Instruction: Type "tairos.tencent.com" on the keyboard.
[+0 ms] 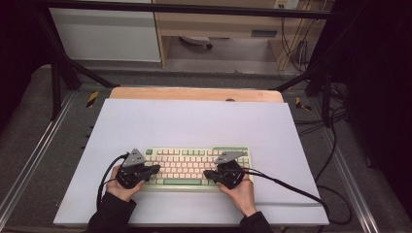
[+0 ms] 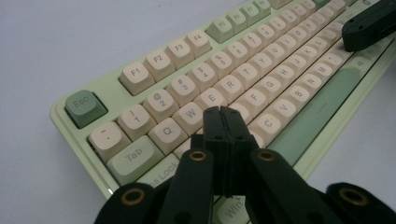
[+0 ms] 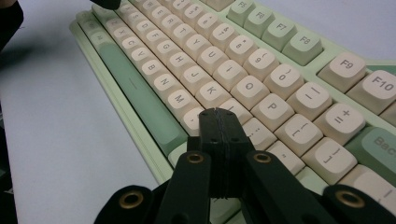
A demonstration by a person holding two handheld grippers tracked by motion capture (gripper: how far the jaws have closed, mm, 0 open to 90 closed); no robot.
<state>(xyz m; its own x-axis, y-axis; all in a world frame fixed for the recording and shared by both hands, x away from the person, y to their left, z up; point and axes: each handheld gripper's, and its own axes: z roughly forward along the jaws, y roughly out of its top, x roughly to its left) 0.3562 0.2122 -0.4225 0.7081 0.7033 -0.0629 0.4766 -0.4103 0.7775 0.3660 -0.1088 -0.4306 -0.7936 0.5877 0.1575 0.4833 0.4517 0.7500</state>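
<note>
The left claw has its jaws pressed fully together and holds nothing; its tip stands over the letter keys near E and D, at the left part of the keyboard. The right claw is also completely closed and empty, with its tip over the keys near L and the comma key, at the right part. Whether the tips really touch a key or only hover just above, I cannot say, because the jaws hide the contact place. The keyboard, light green with cream keys, lies flat on the white sheet that covers the table, near the front edge and about in the middle between left and right. The work seems to be pressing keys with the closed tips. I judge both claws are only positioned, so the typing itself is probably left to do.
</note>
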